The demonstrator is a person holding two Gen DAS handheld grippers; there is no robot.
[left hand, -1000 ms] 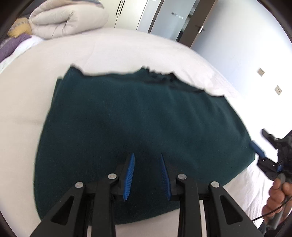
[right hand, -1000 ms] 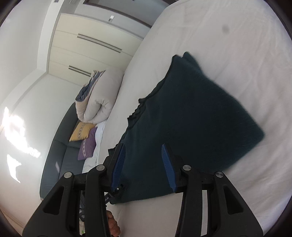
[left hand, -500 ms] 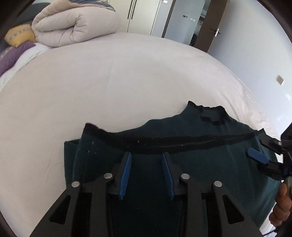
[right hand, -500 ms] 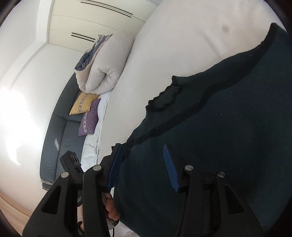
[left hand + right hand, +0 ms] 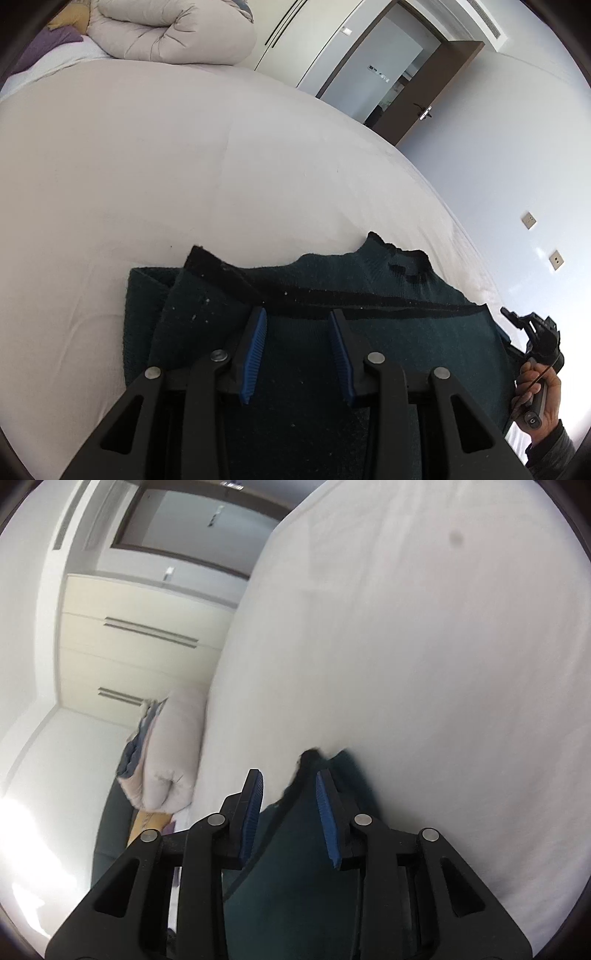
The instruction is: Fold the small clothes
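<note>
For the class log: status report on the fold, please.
Left tongs open, right tongs open, both over the dark green knitted sweater. Sweater partly folded on the white bed sheet. Nothing in the way.

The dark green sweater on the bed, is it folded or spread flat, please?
Folded: the dark green sweater shows a top layer whose edge lies over a lower layer.

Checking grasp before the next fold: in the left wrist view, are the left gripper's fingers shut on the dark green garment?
No: the left gripper stands open above the garment, a clear gap between its pads.
</note>
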